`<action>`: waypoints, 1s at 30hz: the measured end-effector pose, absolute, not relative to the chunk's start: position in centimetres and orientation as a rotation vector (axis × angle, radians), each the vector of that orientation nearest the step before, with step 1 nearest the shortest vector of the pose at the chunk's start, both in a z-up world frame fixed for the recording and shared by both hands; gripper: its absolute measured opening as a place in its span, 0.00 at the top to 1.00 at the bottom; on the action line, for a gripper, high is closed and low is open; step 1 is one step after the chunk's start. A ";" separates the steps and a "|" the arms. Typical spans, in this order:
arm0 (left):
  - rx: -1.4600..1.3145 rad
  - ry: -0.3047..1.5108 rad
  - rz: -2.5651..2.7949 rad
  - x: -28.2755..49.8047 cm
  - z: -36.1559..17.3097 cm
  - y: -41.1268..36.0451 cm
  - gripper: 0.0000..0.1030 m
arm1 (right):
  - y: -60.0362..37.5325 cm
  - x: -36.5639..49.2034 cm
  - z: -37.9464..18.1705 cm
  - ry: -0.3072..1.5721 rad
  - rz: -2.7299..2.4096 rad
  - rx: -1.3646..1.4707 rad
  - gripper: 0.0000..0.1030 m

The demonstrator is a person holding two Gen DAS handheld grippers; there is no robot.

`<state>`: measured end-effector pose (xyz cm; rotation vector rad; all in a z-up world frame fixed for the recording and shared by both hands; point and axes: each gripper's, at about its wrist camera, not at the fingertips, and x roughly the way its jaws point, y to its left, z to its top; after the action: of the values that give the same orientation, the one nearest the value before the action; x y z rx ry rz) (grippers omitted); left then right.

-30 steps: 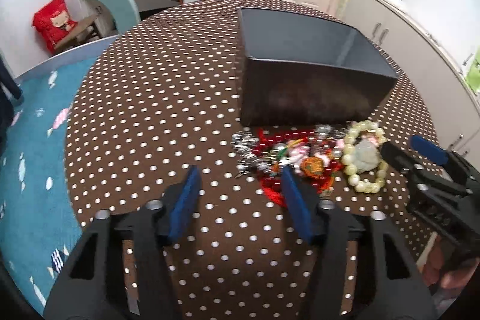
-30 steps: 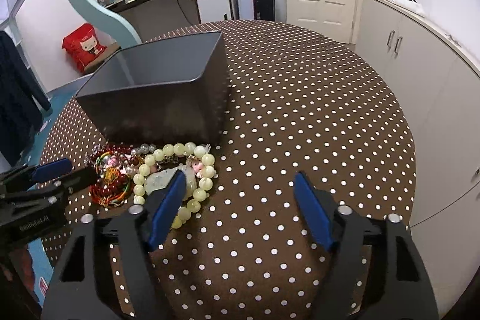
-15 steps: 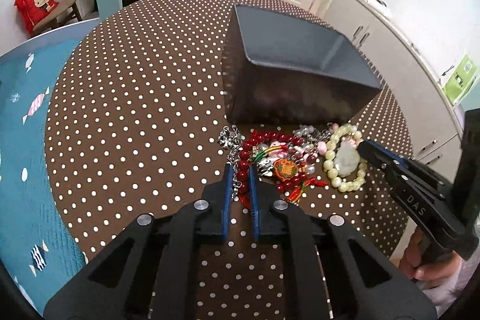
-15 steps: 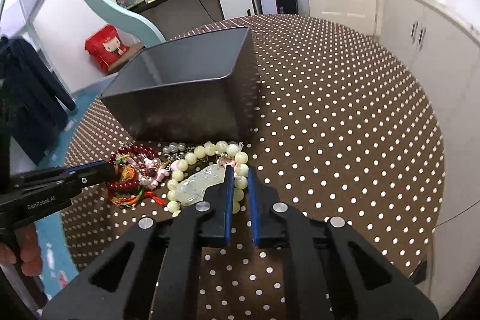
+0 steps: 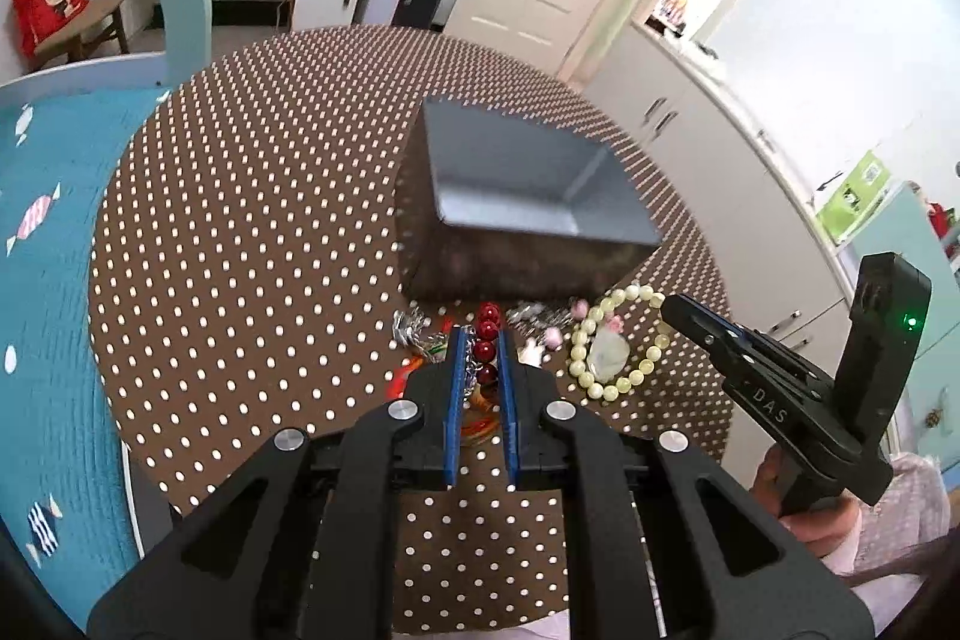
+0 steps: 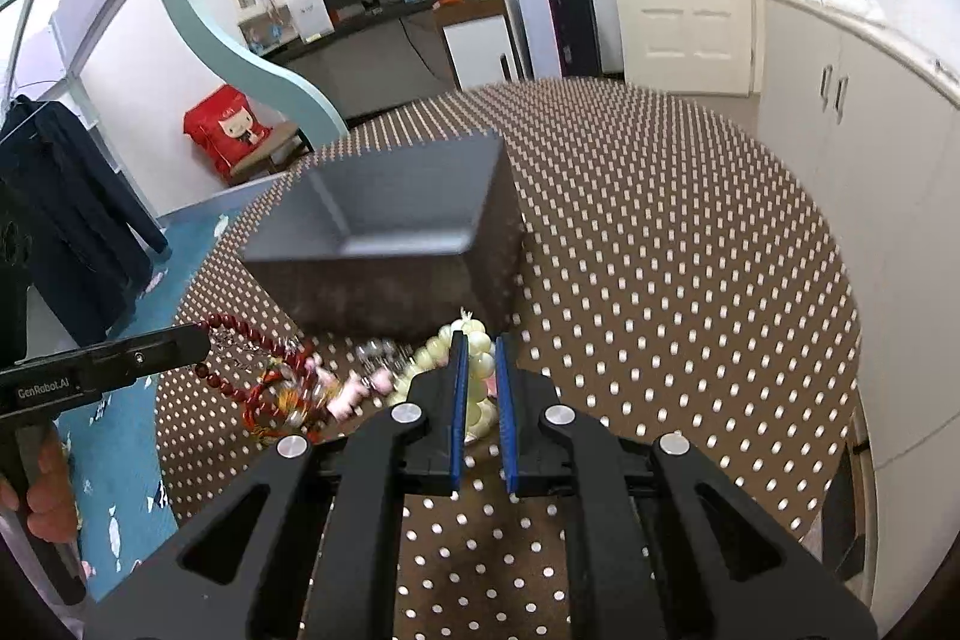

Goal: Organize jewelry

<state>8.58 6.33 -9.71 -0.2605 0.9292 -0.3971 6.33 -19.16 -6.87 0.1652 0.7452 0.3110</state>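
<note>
A dark grey open box (image 5: 528, 196) stands on the brown polka-dot table (image 5: 252, 232); it also shows in the right wrist view (image 6: 390, 232). My left gripper (image 5: 480, 334) is shut on a red bead bracelet (image 5: 487, 334), lifted a little off the table, with tangled charms hanging under it. My right gripper (image 6: 478, 340) is shut on a pale green bead bracelet (image 6: 474, 364) and lifts it. In the left wrist view the pale bracelet (image 5: 612, 352) hangs at the right gripper's tip (image 5: 672, 307). In the right wrist view the red bracelet (image 6: 252, 340) hangs from the left gripper (image 6: 192, 340).
Pink charms and silver pieces (image 6: 360, 382) trail between the two bracelets in front of the box. The table's right edge borders white cabinets (image 6: 870, 148). A blue floor mat (image 5: 42, 280) lies to the left.
Both grippers went from open to shut on the bracelets, then rose. The red and pale bracelets have come up from the pile.
</note>
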 end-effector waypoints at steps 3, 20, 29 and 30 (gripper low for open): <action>-0.279 0.908 -0.420 8.6 -8.6 6.6 0.90 | -18.9 6.5 -6.2 0.727 0.322 0.151 0.92; -0.305 0.868 -0.439 9.0 -6.5 7.6 0.90 | -18.9 6.6 -6.0 0.729 0.332 0.116 0.96; -0.300 1.023 -0.308 8.7 -12.3 9.8 0.84 | -20.3 7.2 -9.7 0.861 0.254 0.146 0.69; -0.277 1.027 -0.293 8.6 -12.4 10.0 0.79 | -20.3 7.2 -10.0 0.870 0.255 0.149 0.69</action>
<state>8.56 9.98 -12.43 -0.2770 1.0267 -0.2926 7.18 -20.25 -10.02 0.1485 0.8703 0.2545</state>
